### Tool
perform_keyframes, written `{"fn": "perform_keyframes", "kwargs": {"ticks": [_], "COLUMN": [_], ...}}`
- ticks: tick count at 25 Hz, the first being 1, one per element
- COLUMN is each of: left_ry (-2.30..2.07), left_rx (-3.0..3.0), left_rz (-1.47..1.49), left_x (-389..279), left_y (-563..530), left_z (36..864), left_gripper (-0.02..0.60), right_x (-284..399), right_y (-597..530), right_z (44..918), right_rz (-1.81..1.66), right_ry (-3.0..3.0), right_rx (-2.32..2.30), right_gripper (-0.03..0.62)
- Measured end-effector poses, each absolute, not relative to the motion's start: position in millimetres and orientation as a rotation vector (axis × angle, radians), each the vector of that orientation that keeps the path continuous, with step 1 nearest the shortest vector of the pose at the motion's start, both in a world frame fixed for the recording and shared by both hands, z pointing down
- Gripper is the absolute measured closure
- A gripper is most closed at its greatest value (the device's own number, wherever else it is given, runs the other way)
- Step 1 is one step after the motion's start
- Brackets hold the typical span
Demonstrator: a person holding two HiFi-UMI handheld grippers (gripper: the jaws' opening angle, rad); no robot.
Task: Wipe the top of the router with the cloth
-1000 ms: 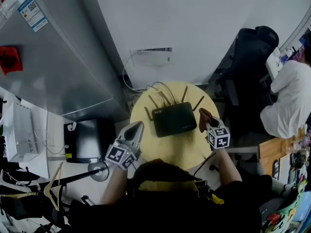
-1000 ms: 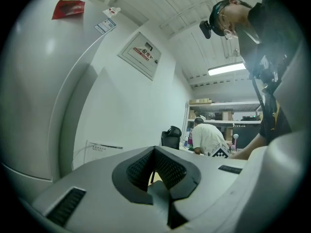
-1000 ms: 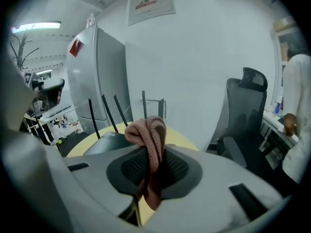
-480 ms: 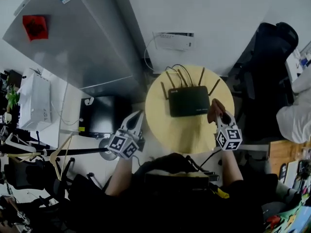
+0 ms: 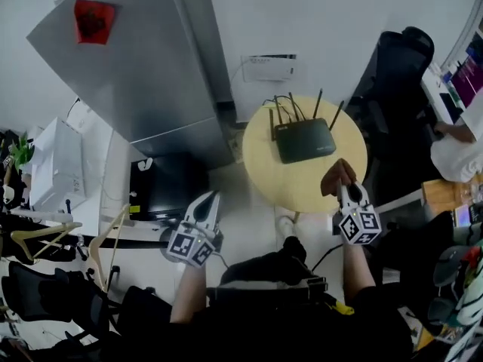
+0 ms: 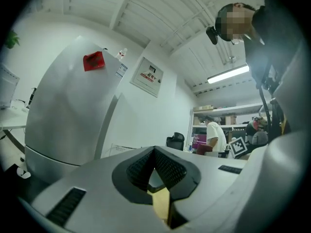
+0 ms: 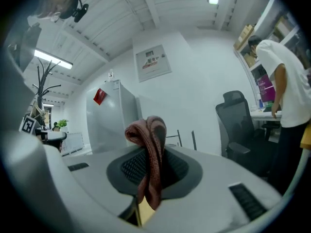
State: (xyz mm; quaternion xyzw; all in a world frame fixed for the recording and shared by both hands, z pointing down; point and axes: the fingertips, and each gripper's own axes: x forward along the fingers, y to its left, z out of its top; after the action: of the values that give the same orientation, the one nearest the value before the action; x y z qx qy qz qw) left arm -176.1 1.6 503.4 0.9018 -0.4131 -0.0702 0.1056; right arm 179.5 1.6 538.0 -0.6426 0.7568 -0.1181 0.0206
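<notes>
Holding cloth [image 5: 336, 176] at table [image 5: 290, 191] edge, short of router [image 5: 305, 140].
Grips the reddish cloth in the right gripper [image 5: 345, 193], jaws pinched on it, folds bunched above the tips, over the round yellow table's near right rim. Holds the left gripper [image 5: 210, 198] over the floor left of the table, near the fridge [image 5: 143, 74], jaws together on nothing. Shows the black router flat on the table's far half, antennas toward the wall, apart from the cloth and both grippers.
</notes>
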Motion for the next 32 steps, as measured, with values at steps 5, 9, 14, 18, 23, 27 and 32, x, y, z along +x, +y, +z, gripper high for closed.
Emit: {"fn": "perform_keyframes", "kwargs": {"ticks": [5,9,14,18,23,27,32], "left_ry": [-1.092,-1.033,-1.016,-1.007,-1.016,-1.008,-1.006], "left_rx": [2.711,2.748,2.779,2.78,2.76,2.752,2.766], "left_rz": [-0.236,-0.227,-0.22,-0.251,-0.282,-0.285,-0.268], "left_x": [-207.5,-218.0,-228.6,-229.2,-221.8,-212.1,-194.1], "left_y": [51.3,92.2,132.2,159.2,188.4,214.0,244.1], "left_z": [502.1,493.3,486.4,479.9,479.4,481.0,479.0], "left_gripper": [0.588,0.588,0.588,0.588,0.588,0.588,0.588], "right_x": [129.5,102.4,83.9,80.3,82.2,85.9,89.9], "right_y": [87.3,148.0,206.2,244.7,284.5,315.3,340.4], "right_z": [532.6,531.7,505.8,485.3,482.2,481.3,485.8], "right_rz": [-0.302,-0.281,-0.196,-0.157,-0.154,-0.167,-0.185], "right_ry": [2.294,2.32,2.288,2.241,2.218,2.204,2.244], "right_rx": [-2.056,-2.097,-2.078,-2.057,-2.053,-2.023,-1.997], "right_gripper": [0.534,0.536,0.536,0.536,0.536,0.537,0.539]}}
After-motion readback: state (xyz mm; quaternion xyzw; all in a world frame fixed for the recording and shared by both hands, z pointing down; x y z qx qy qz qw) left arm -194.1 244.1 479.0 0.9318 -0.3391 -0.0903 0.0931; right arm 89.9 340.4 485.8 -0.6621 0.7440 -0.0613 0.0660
